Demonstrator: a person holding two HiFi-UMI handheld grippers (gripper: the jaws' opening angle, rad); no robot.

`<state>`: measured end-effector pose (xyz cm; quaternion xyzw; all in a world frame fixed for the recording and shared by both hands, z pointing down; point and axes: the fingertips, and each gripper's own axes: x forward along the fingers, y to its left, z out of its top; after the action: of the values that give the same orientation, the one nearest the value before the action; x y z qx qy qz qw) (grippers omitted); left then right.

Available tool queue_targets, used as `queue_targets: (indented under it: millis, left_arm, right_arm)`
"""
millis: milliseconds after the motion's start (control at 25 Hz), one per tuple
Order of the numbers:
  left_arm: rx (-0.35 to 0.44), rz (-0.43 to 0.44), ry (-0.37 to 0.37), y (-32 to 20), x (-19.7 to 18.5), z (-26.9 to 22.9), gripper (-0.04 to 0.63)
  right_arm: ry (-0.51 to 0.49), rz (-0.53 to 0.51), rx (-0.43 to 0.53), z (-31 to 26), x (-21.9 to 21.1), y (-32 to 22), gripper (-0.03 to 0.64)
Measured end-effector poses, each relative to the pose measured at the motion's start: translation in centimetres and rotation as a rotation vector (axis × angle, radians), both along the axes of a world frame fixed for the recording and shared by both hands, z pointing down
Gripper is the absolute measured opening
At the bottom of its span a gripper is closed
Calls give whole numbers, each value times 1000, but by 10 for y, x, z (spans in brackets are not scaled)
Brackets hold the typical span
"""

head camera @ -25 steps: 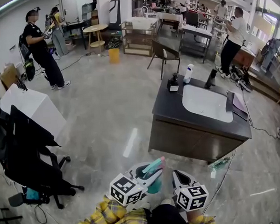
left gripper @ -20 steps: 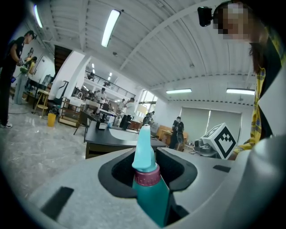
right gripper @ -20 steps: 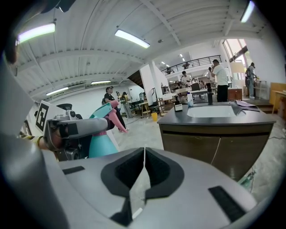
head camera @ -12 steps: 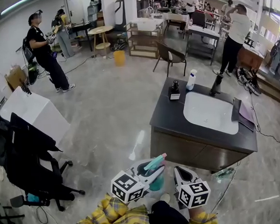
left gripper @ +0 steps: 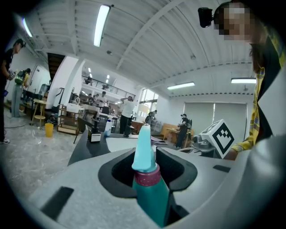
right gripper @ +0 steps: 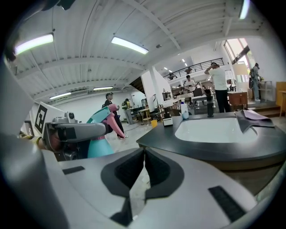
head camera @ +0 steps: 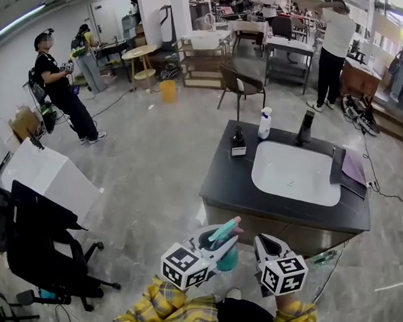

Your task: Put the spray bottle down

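Nearest the person, the left tongs (head camera: 208, 243) were clamped on the teal spray bottle (head camera: 227, 258), the pads pressing its body just below the magenta collar, so that the pale trigger head stuck up and forward beyond the tips. The bottle hung in the air above the grey floor, touching no surface. Just beside it, the right tongs (right gripper: 144, 165) were drawn together with their pads meeting and nothing between them. Ahead and a little to the right stood the dark bench (head camera: 226, 182) with its white sink basin (head camera: 293, 176); the bottle was short of its near edge and apart from it. At the bench's far side stood a small dark bottle (head camera: 237, 140), a white pump bottle (head camera: 264, 123) and a black tap (head camera: 305, 126). Judged from this, the putting down had not begun: the bottle was only held. What remained was to bring it over a free part of a surface, likely the bench, lower it upright and spread the left tongs.
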<state>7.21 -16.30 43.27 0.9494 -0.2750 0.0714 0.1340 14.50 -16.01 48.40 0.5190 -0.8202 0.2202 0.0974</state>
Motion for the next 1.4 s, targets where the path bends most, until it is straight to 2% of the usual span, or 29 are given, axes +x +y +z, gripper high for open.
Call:
queue_targets:
  millis: [280, 560, 1080, 1400]
  left_arm:
    - [21, -15, -2, -31, 32, -1, 118]
    - [18, -29, -15, -62, 37, 1, 118]
    - [23, 35, -11, -174, 56, 2, 118]
    - [29, 56, -5, -234, 53, -2, 118]
  right_arm:
    - [-19, 2, 11, 6, 33, -30, 8]
    - [-49, 5, -11, 15, 41, -55, 8]
    - [-28, 76, -33, 18, 62, -146, 8]
    - [-22, 110, -55, 20, 62, -196, 8]
